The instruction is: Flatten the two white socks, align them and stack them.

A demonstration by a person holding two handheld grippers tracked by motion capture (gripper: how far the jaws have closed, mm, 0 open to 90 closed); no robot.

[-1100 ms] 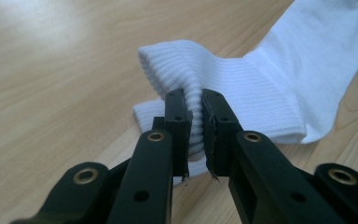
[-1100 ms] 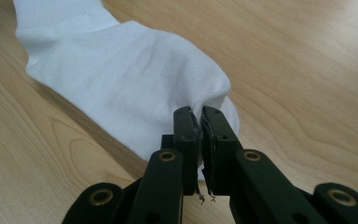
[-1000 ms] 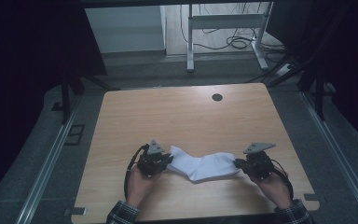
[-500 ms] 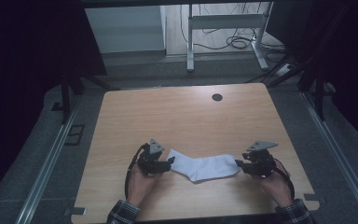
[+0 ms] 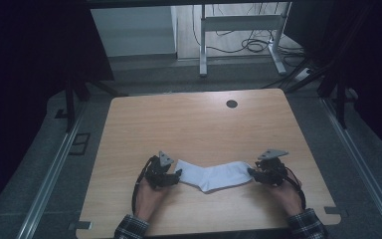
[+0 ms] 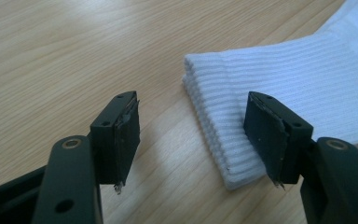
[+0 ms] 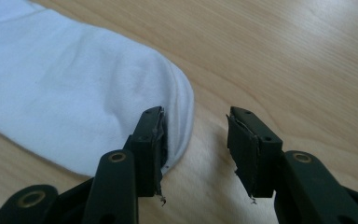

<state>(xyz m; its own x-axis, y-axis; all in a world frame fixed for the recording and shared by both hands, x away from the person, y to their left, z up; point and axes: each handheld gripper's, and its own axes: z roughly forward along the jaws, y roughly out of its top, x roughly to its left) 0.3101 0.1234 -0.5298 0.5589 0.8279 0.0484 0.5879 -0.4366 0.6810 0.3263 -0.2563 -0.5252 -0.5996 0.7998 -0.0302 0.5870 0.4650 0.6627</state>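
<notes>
We're looking down at a white sock (image 5: 213, 175) lying flat on the wooden surface (image 5: 199, 124), stretched out sideways near the front edge, with a slight bend at the heel. The left gripper (image 5: 175, 175) is sitting at the cuff end and the right gripper (image 5: 252, 174) at the toe end, both with jaws parted and nothing pinched between them.

As we're reading it, the sock is laid out and let go, so the spreading part looks done; whatever folding or lifting is to follow is not yet begun.

From above, we're getting the whole layout, but the jaws are too small to judge. The left gripper view is giving us the ribbed cuff (image 6: 242, 116), apparently doubled in thickness, with one jaw over the ribbing and the other over bare wood, wide apart. The right gripper view is showing the rounded toe (image 7: 168, 93), one jaw just over its edge, the other clear of it.
</notes>
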